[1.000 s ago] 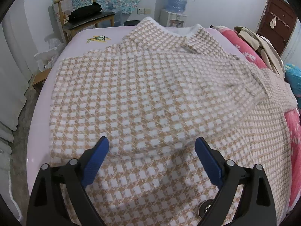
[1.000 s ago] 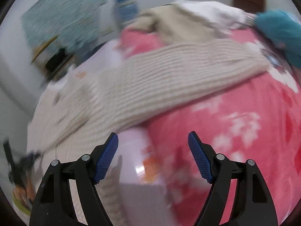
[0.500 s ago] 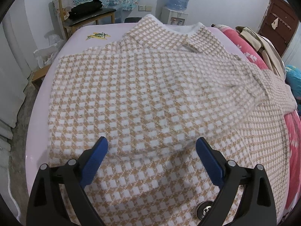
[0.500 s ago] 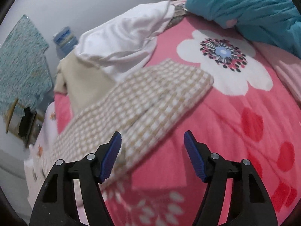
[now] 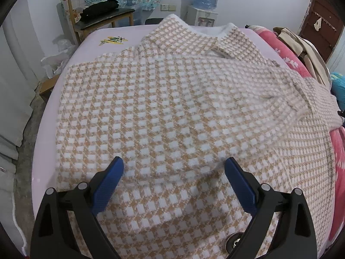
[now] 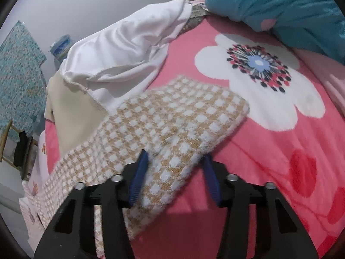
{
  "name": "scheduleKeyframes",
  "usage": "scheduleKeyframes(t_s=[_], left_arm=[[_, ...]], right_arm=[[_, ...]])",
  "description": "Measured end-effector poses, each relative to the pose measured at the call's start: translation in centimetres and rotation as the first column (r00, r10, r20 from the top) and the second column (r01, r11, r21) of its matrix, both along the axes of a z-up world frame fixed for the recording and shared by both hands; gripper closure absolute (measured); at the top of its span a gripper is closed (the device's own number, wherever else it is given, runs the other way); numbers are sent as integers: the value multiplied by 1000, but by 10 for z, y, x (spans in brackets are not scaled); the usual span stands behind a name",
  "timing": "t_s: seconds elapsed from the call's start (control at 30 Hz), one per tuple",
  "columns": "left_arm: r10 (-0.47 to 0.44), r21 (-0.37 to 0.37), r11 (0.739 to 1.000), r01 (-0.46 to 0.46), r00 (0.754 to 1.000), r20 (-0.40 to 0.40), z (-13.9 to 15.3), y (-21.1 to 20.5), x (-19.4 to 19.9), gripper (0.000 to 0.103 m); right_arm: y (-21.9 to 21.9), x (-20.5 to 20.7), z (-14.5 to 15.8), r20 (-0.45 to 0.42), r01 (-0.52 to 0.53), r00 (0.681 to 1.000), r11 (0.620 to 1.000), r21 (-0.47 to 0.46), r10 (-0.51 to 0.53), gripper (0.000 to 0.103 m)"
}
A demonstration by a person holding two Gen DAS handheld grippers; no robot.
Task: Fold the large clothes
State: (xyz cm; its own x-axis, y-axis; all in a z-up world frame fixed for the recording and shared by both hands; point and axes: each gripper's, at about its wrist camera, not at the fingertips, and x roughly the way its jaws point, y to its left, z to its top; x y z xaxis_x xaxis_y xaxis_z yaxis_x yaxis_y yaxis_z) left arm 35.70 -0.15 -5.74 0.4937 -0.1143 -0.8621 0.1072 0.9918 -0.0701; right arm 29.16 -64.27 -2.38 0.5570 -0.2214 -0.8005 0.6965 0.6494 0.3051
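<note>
Left wrist view: the checked sweater (image 5: 172, 108) lies spread flat, collar away from the camera, over the lilac sheet (image 5: 49, 116) of the bed. The left gripper (image 5: 174, 168) hovers over the near hem with its jaws wide apart and nothing between the pads. One sleeve runs off to the right onto the pink floral blanket (image 5: 339, 151). A water dispenser (image 5: 203, 6) stands against the far wall, its bottle mounted on top; contents cannot be judged. A chair (image 5: 101, 15) holds a dark bundle.

Right wrist view: the sleeve cuff (image 6: 183, 127) rests on the pink floral blanket, beside a white garment (image 6: 120, 51) and below a teal cushion (image 6: 280, 6). The right gripper (image 6: 175, 168) straddles the cuff's near edge; its jaws are closing with the fabric between them, though a firm clamp is not yet evident.

Judgement: the step in hand is seizing the outstretched sleeve. Next, the grip must seat fully, then carry the sleeve across onto the body panel without dragging the spread garment.
</note>
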Motion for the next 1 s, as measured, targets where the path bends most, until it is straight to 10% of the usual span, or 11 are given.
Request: scheduleKeyframes(t_s=[0.2,0.73,1.0], left_arm=[[3,7,1000,-3,1000,9,1,-1,-1,10],[51,-59,997,-48,997,49,23,37,-17,42],[75,-132,989,-62,993,89,43,66,-43,59]], right_arm=[[20,6,21,-34,-85,996,988,-125,81,95],[147,3,175,69,-253,943,837,-485,325,97],[300,16,240,156,-441,764,683,-582,626,97]])
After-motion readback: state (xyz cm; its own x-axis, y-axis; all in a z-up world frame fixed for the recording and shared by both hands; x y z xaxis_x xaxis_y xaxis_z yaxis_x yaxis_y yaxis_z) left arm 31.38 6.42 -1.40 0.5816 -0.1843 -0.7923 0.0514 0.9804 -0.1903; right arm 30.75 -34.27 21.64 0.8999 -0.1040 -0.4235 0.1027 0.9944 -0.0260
